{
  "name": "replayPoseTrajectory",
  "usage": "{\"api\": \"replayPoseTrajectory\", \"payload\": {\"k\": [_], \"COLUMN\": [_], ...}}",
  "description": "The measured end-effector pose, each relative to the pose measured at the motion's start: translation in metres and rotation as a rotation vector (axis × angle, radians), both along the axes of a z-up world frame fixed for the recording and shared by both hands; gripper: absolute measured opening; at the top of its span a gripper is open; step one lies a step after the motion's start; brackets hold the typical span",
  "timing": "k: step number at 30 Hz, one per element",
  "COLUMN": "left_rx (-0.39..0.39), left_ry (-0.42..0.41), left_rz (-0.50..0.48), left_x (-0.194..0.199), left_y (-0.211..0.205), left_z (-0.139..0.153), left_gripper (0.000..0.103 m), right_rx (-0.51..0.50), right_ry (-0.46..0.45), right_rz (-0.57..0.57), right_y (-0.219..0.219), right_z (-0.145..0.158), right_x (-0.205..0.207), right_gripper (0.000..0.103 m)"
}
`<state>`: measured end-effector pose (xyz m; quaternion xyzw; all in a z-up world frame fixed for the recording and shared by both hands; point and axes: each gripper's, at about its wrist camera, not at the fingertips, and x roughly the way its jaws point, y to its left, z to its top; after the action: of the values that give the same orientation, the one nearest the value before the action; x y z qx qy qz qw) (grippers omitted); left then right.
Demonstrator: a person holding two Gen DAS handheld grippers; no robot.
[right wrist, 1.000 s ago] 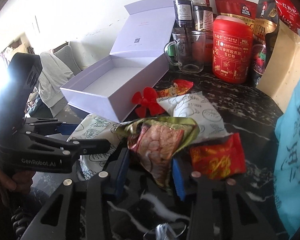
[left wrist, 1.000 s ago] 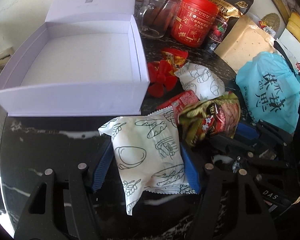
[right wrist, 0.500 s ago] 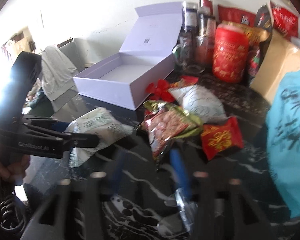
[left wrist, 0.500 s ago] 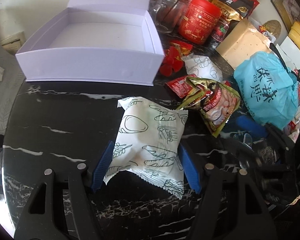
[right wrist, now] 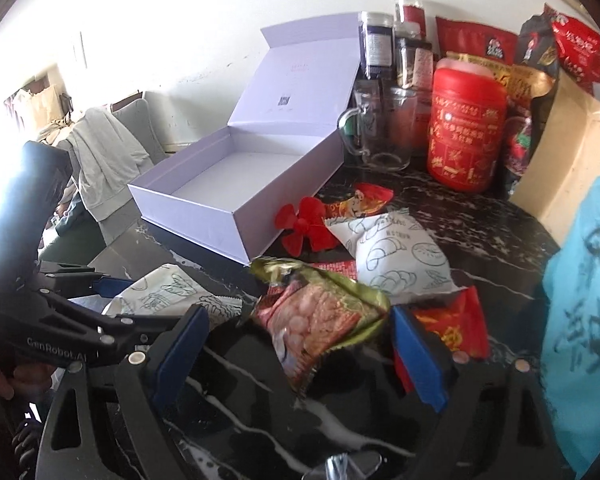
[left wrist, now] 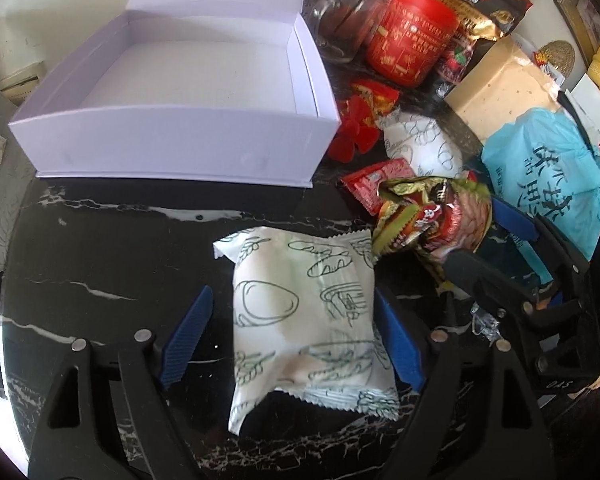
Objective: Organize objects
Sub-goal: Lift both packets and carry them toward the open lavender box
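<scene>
The left gripper (left wrist: 290, 336) has just been opening; the white bread packet (left wrist: 306, 312) lies flat on the black marble table (left wrist: 100, 256) between its parted blue pads, the left one clear. The right gripper (right wrist: 300, 350), at the packet's three o'clock, has likewise just spread wide, the green snack bag (right wrist: 320, 312) lying loose between its jaws. The open white box (left wrist: 172, 80) sits at eleven o'clock.

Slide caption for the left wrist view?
Left gripper, just opened, straddles white bread packet on black marble table before empty lavender box.
</scene>
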<state>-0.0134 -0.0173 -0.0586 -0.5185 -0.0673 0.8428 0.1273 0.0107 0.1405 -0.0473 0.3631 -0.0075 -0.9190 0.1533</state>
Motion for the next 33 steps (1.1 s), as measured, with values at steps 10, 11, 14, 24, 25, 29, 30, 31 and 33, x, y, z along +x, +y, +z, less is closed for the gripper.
{"api": "replayPoseTrajectory", "payload": {"k": [10, 11, 14, 24, 25, 29, 30, 31, 33], "left_rx": [-0.02, -0.018, -0.015, 0.011, 0.011, 0.005, 0.001, -0.001, -0.003], "left_ry": [0.04, 0.035, 0.035, 0.068, 0.074, 0.105, 0.115, 0.123, 0.141], "left_rz": [-0.025, -0.027, -0.023, -0.013, -0.011, 0.0, 0.007, 0.01, 0.02], "left_x": [0.0, 0.0, 0.003, 0.019, 0.021, 0.031, 0.034, 0.036, 0.041], "left_y": [0.003, 0.003, 0.001, -0.008, -0.01, -0.016, -0.018, -0.02, -0.024], "left_z": [-0.001, -0.001, -0.001, 0.013, 0.016, 0.027, 0.03, 0.033, 0.04], "left_gripper": [0.063, 0.061, 0.059, 0.058, 0.058, 0.058, 0.058, 0.058, 0.058], "right_rx": [-0.091, -0.097, -0.104, -0.072, -0.067, -0.046, -0.039, -0.036, -0.03], "right_ry": [-0.074, -0.074, -0.068, -0.031, -0.026, -0.002, 0.006, 0.01, 0.019], "right_rz": [0.017, 0.023, 0.035, 0.04, 0.042, 0.054, 0.058, 0.061, 0.069], "right_y": [0.003, 0.002, 0.0, -0.008, -0.009, -0.014, -0.016, -0.017, -0.02], "right_z": [-0.017, -0.017, -0.013, 0.006, 0.008, 0.019, 0.022, 0.024, 0.031], "right_x": [-0.014, -0.012, -0.006, 0.017, 0.02, 0.031, 0.034, 0.036, 0.041], "right_gripper": [0.044, 0.043, 0.043, 0.043, 0.043, 0.043, 0.043, 0.043, 0.043]}}
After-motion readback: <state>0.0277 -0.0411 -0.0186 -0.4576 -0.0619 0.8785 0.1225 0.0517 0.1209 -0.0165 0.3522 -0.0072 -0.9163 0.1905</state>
